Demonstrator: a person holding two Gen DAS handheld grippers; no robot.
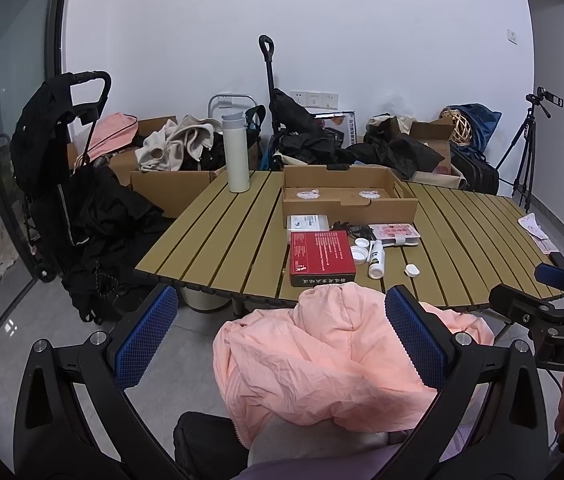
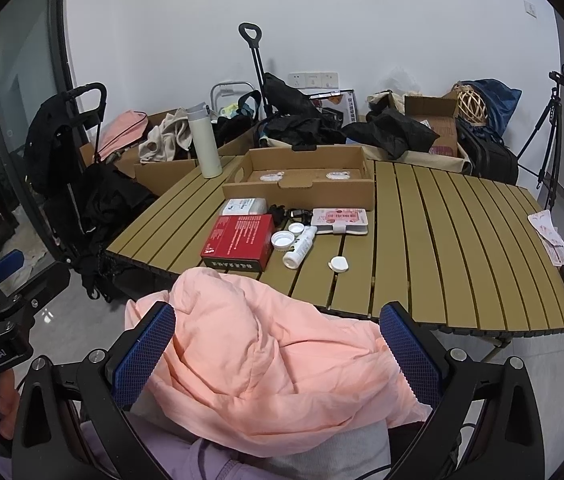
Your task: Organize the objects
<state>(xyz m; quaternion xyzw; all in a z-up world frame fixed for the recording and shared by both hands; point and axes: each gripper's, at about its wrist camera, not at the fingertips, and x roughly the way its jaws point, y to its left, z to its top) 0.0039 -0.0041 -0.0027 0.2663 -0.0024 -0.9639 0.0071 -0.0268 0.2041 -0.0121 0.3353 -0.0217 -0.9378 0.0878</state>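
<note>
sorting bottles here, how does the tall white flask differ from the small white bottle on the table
The tall white flask stands upright with its cap on; the small white bottle lies on its side, and loose white caps lie beside it. The flask is much the larger, and plain-bodied, while the bottle bears a label. Both are white and rest on the slatted table.

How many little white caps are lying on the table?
3. Two caps lie between the red box and the white bottle. One lies alone, nearer the table's front edge. Others may be hidden.
</note>
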